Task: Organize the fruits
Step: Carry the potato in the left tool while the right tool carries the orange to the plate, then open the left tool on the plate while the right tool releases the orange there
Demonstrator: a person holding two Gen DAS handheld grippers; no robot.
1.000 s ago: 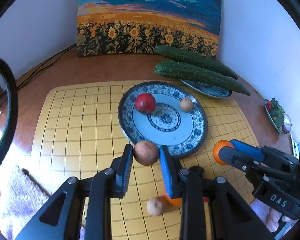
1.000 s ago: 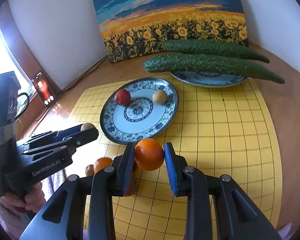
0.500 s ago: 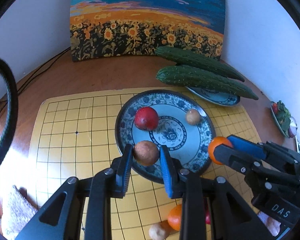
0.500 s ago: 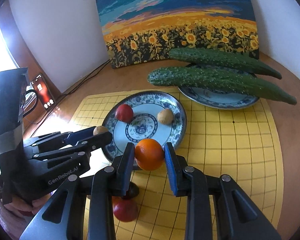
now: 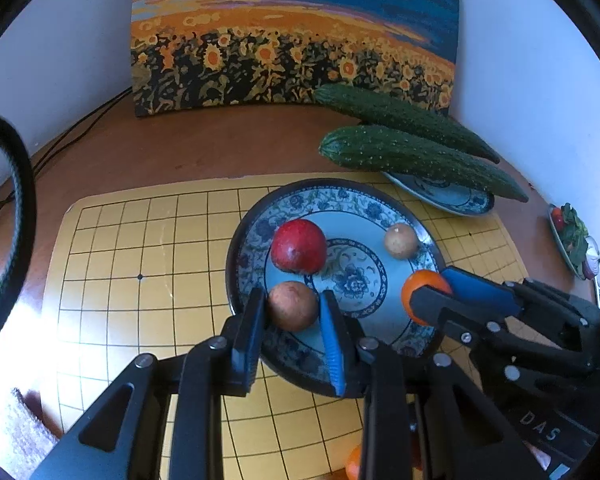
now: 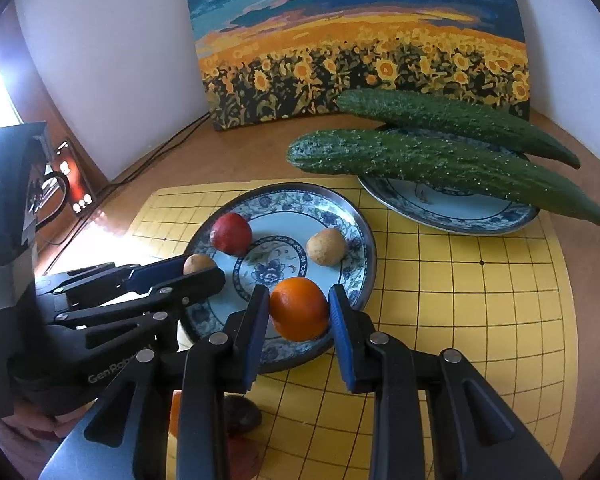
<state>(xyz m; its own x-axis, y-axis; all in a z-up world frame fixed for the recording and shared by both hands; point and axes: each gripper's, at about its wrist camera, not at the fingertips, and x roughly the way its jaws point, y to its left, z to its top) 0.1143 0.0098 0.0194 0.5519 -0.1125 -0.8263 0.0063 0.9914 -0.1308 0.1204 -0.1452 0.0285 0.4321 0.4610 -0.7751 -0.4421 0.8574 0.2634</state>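
My left gripper is shut on a small brown round fruit, held over the near left part of the blue patterned plate. My right gripper is shut on an orange, held over the near rim of the same plate. A red fruit and another small brown fruit lie on that plate. In the left wrist view the right gripper shows at the right with the orange. In the right wrist view the left gripper reaches in from the left.
The plate sits on a yellow grid mat. Two cucumbers lie over a second plate at the back right. A sunflower painting leans on the wall. More fruits lie on the mat's near edge, partly hidden. A phone stands at left.
Both grippers have carried their fruits forward from the mat's near edge to over the patterned plate. The loose fruits on the mat have slipped almost out of view below.
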